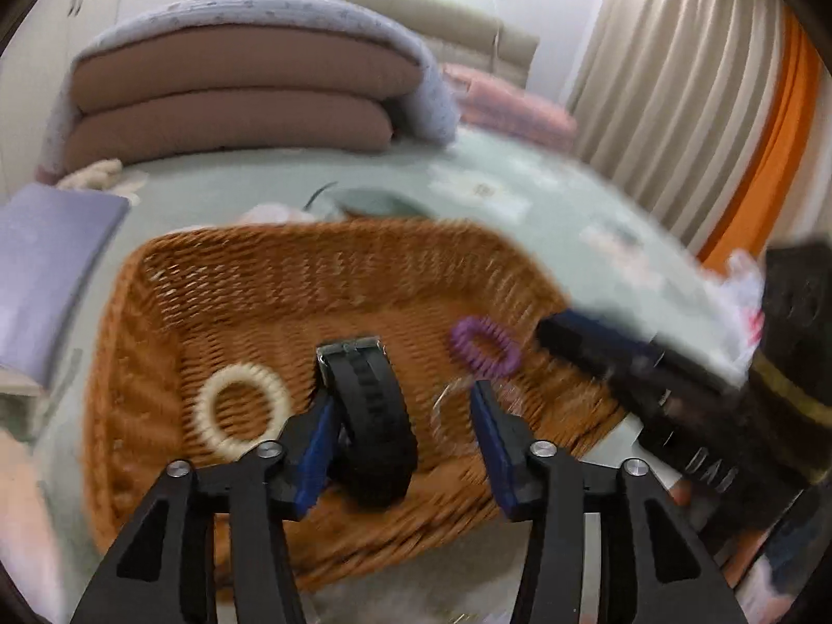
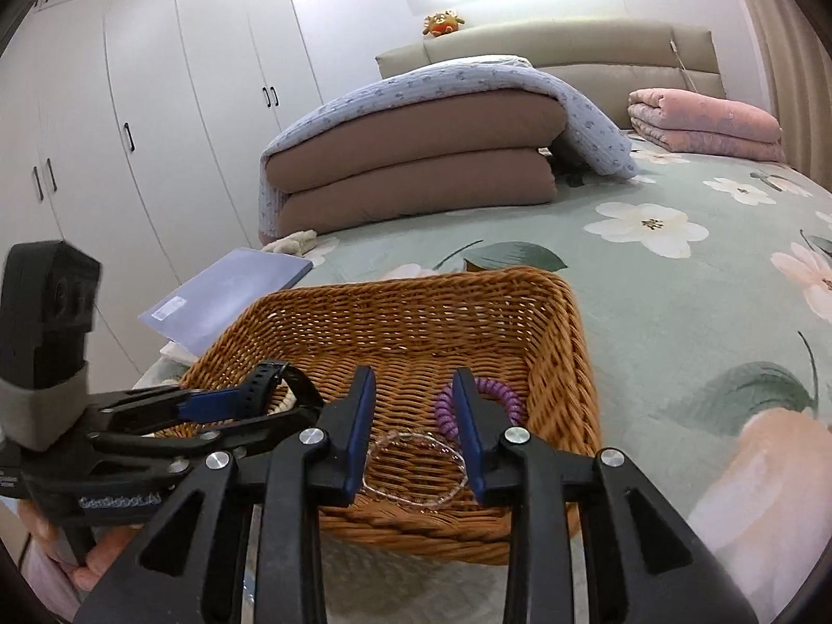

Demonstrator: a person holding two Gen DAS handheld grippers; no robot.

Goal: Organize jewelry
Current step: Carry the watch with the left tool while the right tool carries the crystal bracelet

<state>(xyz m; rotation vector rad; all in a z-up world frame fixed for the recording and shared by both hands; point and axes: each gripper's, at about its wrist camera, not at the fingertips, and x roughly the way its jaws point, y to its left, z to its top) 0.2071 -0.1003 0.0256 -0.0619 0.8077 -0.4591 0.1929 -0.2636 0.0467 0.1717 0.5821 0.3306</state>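
Note:
A brown wicker basket point(image 1: 218, 281) point(image 2: 416, 301) sits on the flowered bed. In it lie a cream ring point(image 1: 242, 408), a purple coil hair tie point(image 1: 486, 346) point(image 2: 499, 390) and a clear bead bracelet point(image 2: 416, 463) point(image 1: 452, 405). A black watch point(image 1: 372, 416) point(image 2: 262, 387) stands between the open fingers of my left gripper point(image 1: 403, 411) point(image 2: 244, 405), leaning on the left finger, over the basket. My right gripper point(image 2: 413, 400) point(image 1: 613, 343) is open and empty, its fingers straddling the bracelet and hair tie above the basket's near right corner.
Folded brown and blue quilts point(image 2: 416, 156) and a pink blanket point(image 2: 702, 125) lie at the head of the bed. A lilac folder point(image 2: 229, 296) point(image 1: 47, 265) lies left of the basket. White wardrobes point(image 2: 156, 104) stand on the left, curtains point(image 1: 691, 104) on the right.

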